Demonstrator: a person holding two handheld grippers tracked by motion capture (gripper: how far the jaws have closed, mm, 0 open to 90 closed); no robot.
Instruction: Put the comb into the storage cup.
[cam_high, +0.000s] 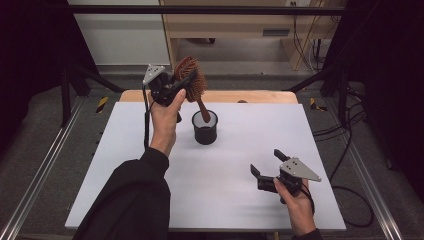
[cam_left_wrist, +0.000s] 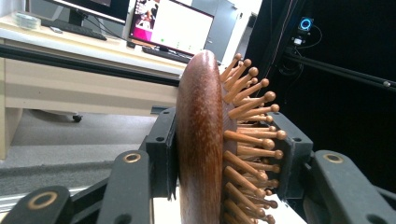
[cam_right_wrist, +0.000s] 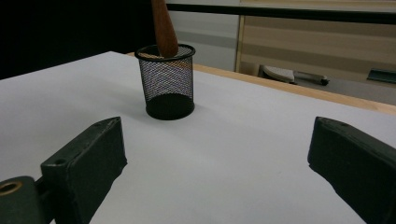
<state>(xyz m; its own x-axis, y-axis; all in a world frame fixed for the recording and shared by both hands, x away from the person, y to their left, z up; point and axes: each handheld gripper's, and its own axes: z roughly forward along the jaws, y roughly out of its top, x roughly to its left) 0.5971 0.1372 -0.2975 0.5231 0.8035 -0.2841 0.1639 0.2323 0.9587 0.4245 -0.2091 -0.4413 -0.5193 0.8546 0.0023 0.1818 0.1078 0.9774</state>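
A wooden hairbrush with round-tipped wooden bristles is held up over the back of the table. My left gripper is shut on its head, one jaw on the smooth back and the other against the bristles. The brush handle slants down into a black mesh cup that stands upright on the white table. In the right gripper view the handle tip sits just inside the mesh cup. My right gripper hovers low near the front right of the table, open, with nothing between its jaws.
The white tabletop has a wooden strip along its far edge. Metal rails run along both sides of the table. A desk with monitors stands beyond the table.
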